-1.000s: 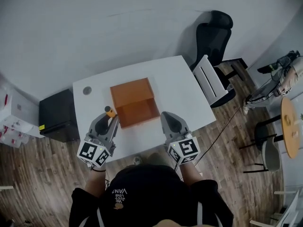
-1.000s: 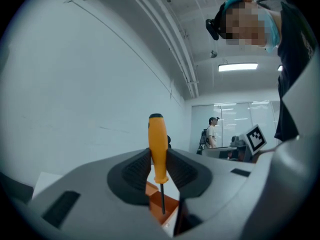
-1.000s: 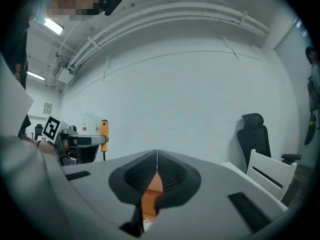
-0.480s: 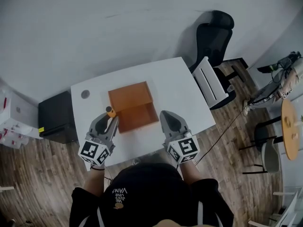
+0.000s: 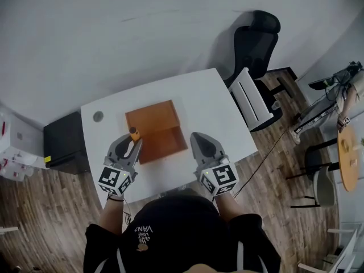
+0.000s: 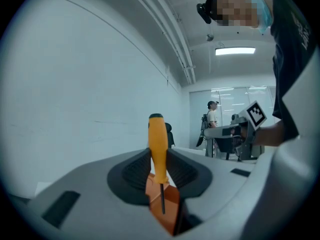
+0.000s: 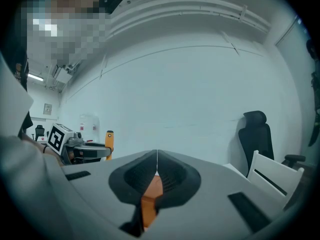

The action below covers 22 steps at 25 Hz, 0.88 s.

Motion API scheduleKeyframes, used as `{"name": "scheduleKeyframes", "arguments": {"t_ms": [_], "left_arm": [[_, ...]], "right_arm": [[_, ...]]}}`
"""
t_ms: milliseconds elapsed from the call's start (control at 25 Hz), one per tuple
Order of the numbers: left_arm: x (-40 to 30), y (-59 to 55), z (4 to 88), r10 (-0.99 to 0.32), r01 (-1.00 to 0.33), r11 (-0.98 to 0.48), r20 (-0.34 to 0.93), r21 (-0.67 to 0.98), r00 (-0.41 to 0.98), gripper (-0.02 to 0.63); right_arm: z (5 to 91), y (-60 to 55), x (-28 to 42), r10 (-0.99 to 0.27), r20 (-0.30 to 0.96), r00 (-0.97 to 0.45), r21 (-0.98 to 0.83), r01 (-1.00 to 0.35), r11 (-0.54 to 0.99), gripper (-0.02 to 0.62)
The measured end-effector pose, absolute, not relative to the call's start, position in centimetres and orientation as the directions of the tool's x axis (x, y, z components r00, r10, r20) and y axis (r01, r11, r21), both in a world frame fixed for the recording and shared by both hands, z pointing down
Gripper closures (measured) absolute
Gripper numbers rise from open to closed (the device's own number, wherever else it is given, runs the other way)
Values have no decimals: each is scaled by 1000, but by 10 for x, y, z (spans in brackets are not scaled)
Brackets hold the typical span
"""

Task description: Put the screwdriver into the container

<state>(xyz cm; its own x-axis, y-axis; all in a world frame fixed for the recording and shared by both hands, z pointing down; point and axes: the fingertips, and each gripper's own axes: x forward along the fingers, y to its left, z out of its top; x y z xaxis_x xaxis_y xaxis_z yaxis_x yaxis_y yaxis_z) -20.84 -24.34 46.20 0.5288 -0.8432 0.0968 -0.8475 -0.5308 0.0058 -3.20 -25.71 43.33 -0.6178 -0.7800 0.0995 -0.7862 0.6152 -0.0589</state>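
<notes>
My left gripper (image 5: 133, 141) is shut on a screwdriver (image 6: 158, 149) with an orange-yellow handle and a dark shaft; the handle stands upright between the jaws, shaft pointing down. In the head view the screwdriver's handle (image 5: 134, 133) sits at the left edge of the orange open box (image 5: 156, 129) on the white table (image 5: 205, 95). My right gripper (image 5: 200, 143) hovers at the box's right front corner, jaws closed together with nothing between them. The right gripper view shows the box (image 7: 151, 194) below its jaws and the screwdriver (image 7: 109, 141) far left.
A black office chair (image 5: 256, 38) and a white chair (image 5: 253, 98) stand right of the table. A black cabinet (image 5: 63, 144) sits at its left. A small round grey disc (image 5: 98, 116) lies on the table's far left corner. Wooden floor surrounds.
Both grippers and the held screwdriver have shifted only slightly; the table and box have drifted a little left and up in the head view. Both grips look the same.
</notes>
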Motion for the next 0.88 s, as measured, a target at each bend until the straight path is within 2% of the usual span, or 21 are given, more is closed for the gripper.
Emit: {"name": "scheduleKeyframes", "arguments": {"t_ms": [880], "left_arm": [[-178,-278,516,-786,-807,-590,241,-15,570,505]], "right_arm": [[449,-272,-15,-783,137,-607,-88,-795,600,583]]}}
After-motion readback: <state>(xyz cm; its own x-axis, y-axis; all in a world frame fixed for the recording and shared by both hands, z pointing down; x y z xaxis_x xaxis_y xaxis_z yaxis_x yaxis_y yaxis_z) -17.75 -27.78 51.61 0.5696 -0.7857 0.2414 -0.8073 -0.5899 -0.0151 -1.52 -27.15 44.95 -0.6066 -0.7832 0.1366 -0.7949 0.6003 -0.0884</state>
